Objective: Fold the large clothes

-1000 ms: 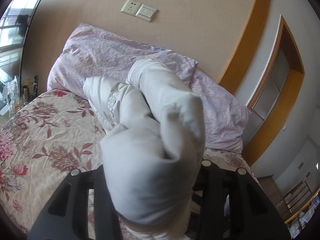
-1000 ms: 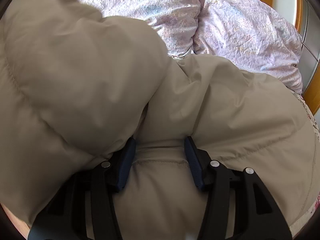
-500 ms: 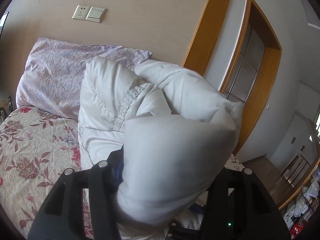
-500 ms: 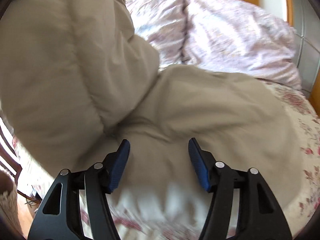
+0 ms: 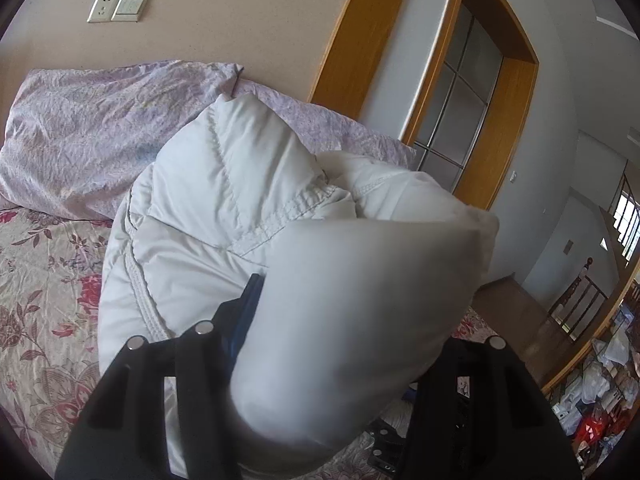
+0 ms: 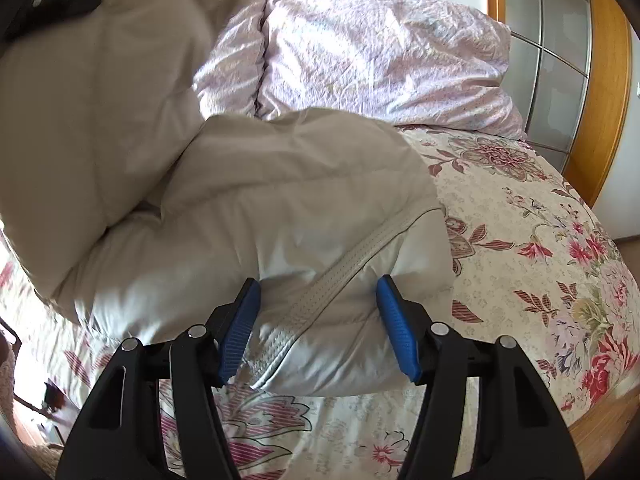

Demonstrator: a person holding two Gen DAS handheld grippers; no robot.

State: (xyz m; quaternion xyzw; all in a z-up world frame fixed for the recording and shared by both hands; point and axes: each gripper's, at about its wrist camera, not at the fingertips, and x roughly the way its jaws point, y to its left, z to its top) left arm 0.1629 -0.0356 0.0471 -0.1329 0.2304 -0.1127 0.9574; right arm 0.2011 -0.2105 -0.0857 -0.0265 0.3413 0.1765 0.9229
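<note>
A puffy off-white down jacket (image 6: 280, 208) lies on the flowered bed (image 6: 540, 240). In the left wrist view my left gripper (image 5: 340, 320) is shut on a thick fold of the jacket (image 5: 360, 288) and holds it lifted; the fold hides the right finger. The rest of the jacket (image 5: 208, 216) bulges behind. In the right wrist view my right gripper (image 6: 318, 320) is open, its blue pads (image 6: 240, 324) either side of the jacket's hem with a seam. A raised part of the jacket (image 6: 100, 100) hangs at upper left.
Two lilac pillows (image 6: 380, 52) lie at the head of the bed against the wall. A wooden-framed glass door (image 5: 472, 92) stands right of the bed. The bed's front edge and wooden floor (image 6: 600, 420) show at lower right.
My right gripper has opened and pulled back toward the jacket's hem, showing more bedspread. My left gripper stays shut on the fold and has swung right toward the door.
</note>
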